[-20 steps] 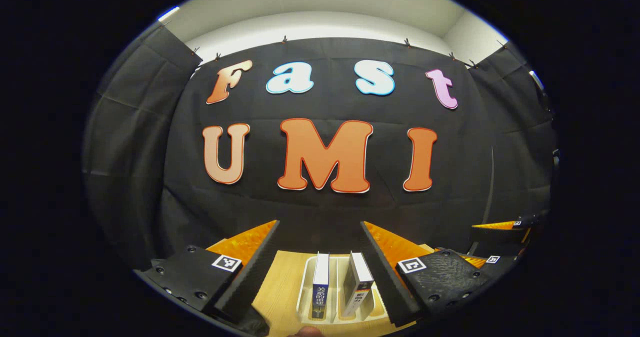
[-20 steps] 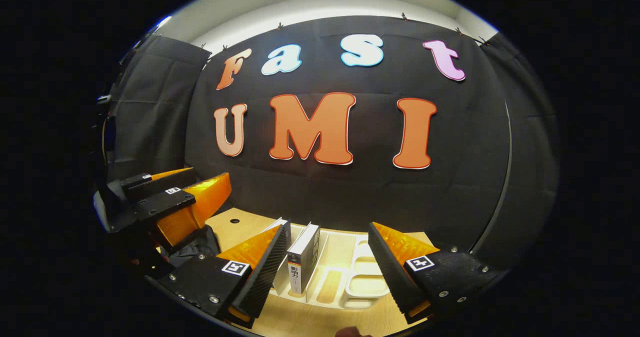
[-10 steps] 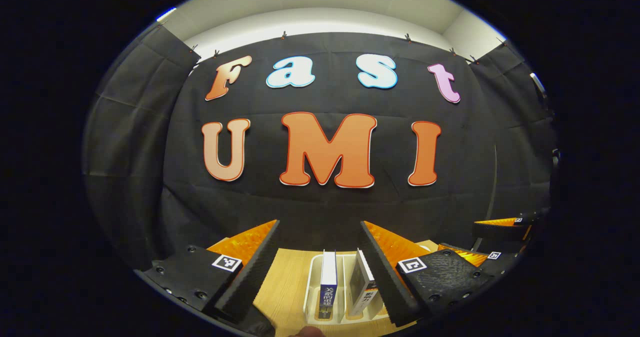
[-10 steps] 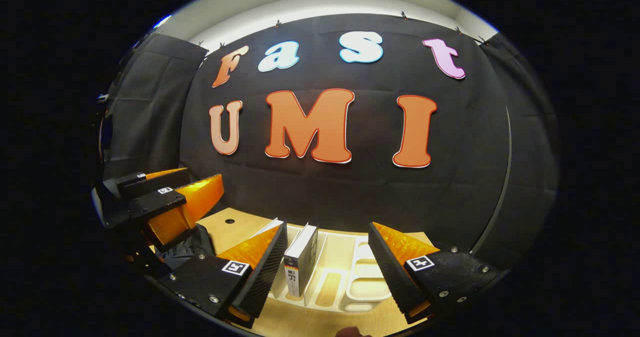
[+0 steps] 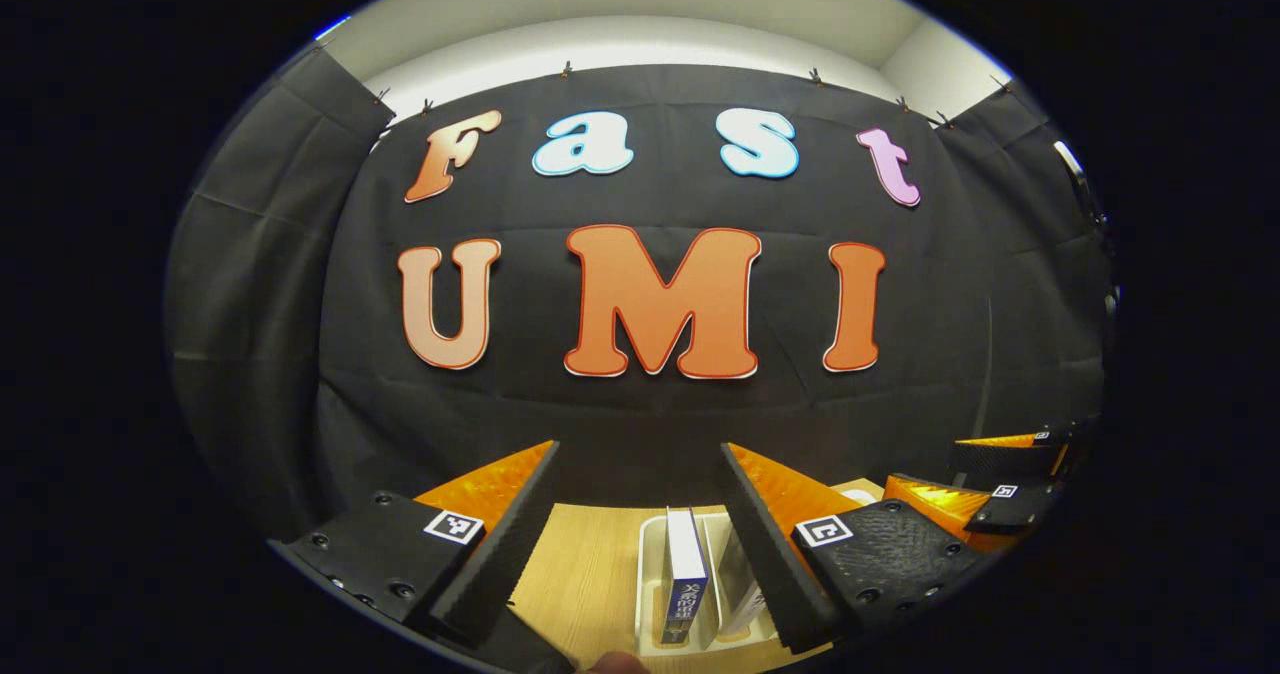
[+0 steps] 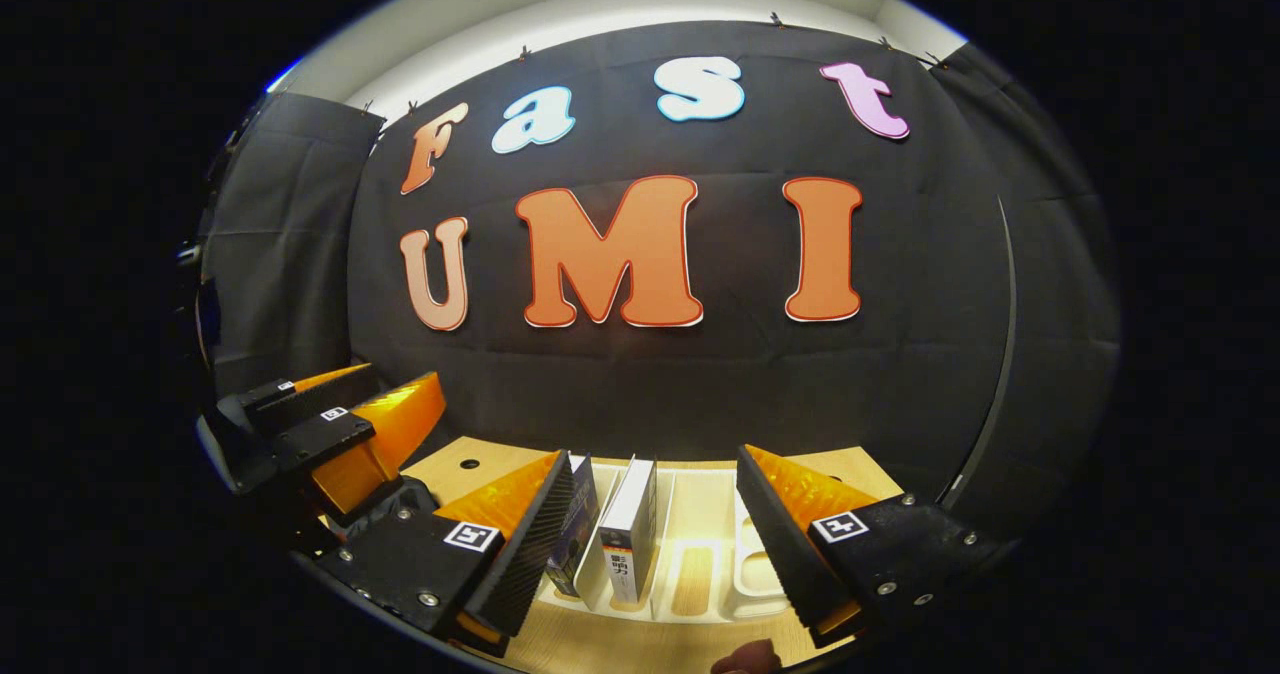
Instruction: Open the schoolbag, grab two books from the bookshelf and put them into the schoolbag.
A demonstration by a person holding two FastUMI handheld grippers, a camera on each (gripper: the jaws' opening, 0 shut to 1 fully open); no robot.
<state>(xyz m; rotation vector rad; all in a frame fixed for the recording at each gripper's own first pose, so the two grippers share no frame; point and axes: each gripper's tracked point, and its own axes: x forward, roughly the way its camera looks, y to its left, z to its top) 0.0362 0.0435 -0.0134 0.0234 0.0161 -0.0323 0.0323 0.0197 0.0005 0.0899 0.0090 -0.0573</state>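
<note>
The left gripper and the right gripper both gape wide, holding nothing. Past their fingertips, two books stand upright in the white bookshelf on the wooden table.

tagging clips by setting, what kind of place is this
Most likely a staged recording booth, not a lived-in room: black cloth wall, a light wooden table and a white book rack holding two upright books, with both handheld grippers open over it.

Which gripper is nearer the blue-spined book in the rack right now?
Left, by a little: the blue-spined book stands between the left gripper fingers; the right gripper is centred on the white book beside it.
</note>
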